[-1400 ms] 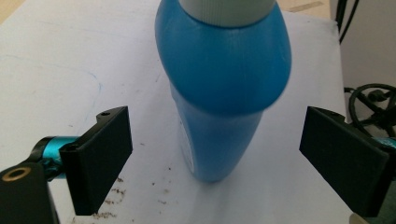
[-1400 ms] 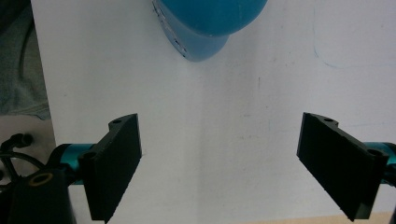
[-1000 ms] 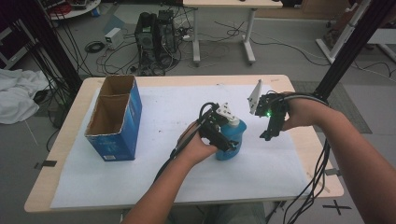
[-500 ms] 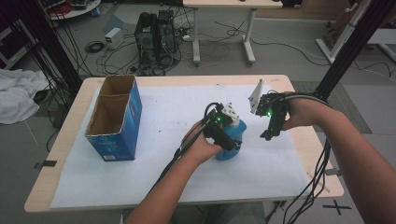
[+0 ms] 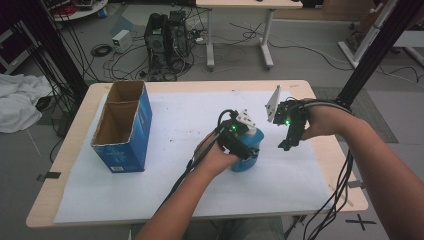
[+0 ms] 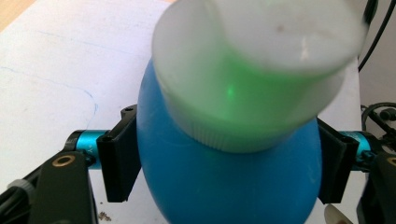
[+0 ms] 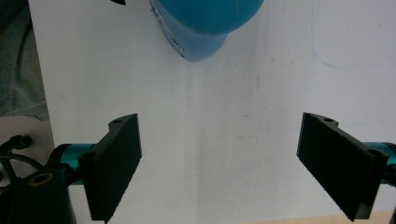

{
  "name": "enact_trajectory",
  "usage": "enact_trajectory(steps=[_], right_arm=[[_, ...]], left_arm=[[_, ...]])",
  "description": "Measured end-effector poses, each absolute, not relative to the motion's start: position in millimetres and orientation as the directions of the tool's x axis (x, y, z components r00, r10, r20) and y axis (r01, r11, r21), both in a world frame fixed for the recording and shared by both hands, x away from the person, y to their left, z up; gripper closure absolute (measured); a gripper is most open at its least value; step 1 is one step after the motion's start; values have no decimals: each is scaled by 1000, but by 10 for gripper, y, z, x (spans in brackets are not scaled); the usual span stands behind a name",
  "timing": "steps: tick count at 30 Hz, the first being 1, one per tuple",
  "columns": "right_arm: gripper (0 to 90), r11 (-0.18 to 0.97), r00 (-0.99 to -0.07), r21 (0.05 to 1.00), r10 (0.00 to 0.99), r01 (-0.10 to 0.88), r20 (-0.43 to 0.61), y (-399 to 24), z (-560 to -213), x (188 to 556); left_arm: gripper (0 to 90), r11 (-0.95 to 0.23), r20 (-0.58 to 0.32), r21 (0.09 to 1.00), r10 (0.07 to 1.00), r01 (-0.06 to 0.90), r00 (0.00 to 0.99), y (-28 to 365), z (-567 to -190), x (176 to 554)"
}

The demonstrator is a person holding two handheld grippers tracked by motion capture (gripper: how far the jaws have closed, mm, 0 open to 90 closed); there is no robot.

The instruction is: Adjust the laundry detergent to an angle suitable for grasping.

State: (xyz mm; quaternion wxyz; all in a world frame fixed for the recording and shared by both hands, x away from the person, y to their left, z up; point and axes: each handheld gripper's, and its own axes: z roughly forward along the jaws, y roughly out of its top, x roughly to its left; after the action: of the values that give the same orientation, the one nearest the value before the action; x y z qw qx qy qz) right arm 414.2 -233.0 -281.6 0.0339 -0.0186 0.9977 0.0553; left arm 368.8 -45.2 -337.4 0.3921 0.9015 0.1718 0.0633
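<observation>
- While the blue bottle [image 5: 246, 156] stands upright on the white sheet [image 5: 165, 125] at about the middle of the table [image 5: 75, 165], the left gripper [image 5: 239, 142] has just been closing its jaws, and the bottle's body sits between them.
- In the left gripper view the two black pads [image 6: 119, 158] lie against the bottle's [image 6: 224, 186] rounded sides at 9 and 3 o'clock, just below the white cap [image 6: 252, 70]; I judge the grip to be made, or all but made.
- So the grasp looks like the part that is done. The bottle rests on the sheet, not lifted, and the cap is on, so whatever comes after the grasp is not yet done.
- The right gripper [image 5: 291, 135] hovers at roughly 2 o'clock from the bottle, near it but apart, pointing down at the sheet.
- In the right gripper view its jaws stand wide apart with nothing between them, bare sheet below, and the bottle [image 7: 205, 28] lies at 12 o'clock beyond the pads [image 7: 116, 163].
- My guess is that this free gripper is meant for the cap while the left one steadies the body.
- The open blue carton [image 5: 122, 127] stands at about 9 o'clock from the bottle, well apart and untouched.
</observation>
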Motion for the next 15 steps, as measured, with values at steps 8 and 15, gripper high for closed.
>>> enact_trajectory(steps=[8, 15], right_arm=[[131, 994, -997, 106, -31, -38, -68, -2338, -2820, 4146], [131, 994, -997, 106, -30, -37, -66, -2337, -2824, 4160]], left_arm=[[336, -644, 14, 728, 357, 235, 934, -450, -3362, 3684], [351, -633, -3, 733, 362, 248, 932, -452, -3363, 3667]])
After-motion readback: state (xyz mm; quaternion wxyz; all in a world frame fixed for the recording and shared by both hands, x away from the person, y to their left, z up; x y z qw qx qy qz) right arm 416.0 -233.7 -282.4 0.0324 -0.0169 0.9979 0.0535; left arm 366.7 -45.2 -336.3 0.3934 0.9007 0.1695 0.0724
